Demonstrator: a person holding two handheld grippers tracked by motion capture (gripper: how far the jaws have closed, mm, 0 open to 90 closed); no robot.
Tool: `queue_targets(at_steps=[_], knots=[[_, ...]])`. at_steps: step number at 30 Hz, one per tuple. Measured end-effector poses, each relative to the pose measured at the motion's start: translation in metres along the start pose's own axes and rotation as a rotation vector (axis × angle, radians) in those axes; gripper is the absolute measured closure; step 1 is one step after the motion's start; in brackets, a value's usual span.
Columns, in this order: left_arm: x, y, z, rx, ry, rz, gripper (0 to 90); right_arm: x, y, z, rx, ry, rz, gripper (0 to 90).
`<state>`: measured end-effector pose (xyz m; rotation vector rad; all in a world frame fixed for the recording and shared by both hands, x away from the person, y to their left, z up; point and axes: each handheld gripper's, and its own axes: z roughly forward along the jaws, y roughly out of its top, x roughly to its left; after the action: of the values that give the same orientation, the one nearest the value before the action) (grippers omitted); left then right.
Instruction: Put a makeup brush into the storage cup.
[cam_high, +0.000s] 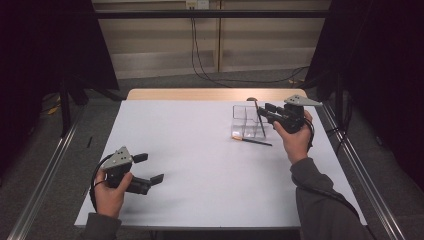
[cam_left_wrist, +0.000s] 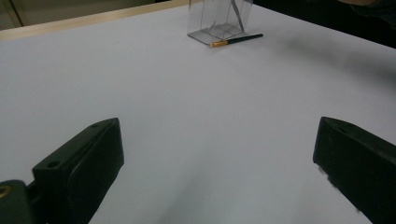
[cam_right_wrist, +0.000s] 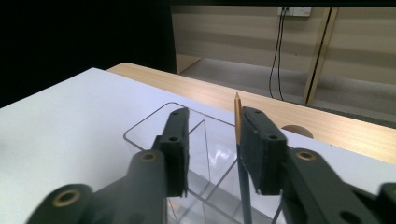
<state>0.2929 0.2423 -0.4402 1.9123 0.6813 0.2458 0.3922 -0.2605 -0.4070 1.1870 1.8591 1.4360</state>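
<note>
1. The white tabletop (cam_high: 200, 165) takes up most of the high view, bare across its middle and left.
2. Up at about two o'clock on it stands the clear divided organizer box (cam_high: 245, 121), upright, with compartments.
3. The right hand-held gripper (cam_high: 266, 111) hovers right at that box. In the right gripper view its jaws stand parted, with a gap between the left pad and the brush, so it looks released, not clamping.
4. The left hand-held gripper (cam_high: 150, 168) waits at seven o'clock, well apart from the action, jaws spread wide and holding nothing.
5. One thin brush (cam_right_wrist: 237, 122) stands upright in the box, leaning against the right jaw's pad. That one is in, I'd say.
6. The second brush (cam_high: 252, 141), dark handle with a gold ferrule, lies flat on the tabletop just beside the box's near wall. That one is left to do, so the job looks about half done.
</note>
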Motion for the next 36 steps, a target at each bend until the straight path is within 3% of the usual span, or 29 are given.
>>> queue_targets(at_steps=[3, 6, 15, 36], knots=[[0.000, 0.000, 0.000, 0.002, 0.002, -0.002, 1.6, 0.001, 0.000, -0.001, -0.004, 0.014, 0.002, 54.9], [-0.001, 0.000, 0.000, 0.001, 0.002, -0.004, 1.6, 0.004, 0.001, -0.003, -0.012, 0.019, -0.009, 43.5], [-0.001, 0.000, 0.000, -0.001, 0.004, -0.007, 1.8, 0.007, 0.001, -0.010, -0.021, 0.035, -0.003, 27.7], [-0.001, 0.000, 0.000, 0.001, 0.008, 0.010, 1.7, 0.019, -0.010, -0.034, -0.029, 0.116, -0.011, 17.2]])
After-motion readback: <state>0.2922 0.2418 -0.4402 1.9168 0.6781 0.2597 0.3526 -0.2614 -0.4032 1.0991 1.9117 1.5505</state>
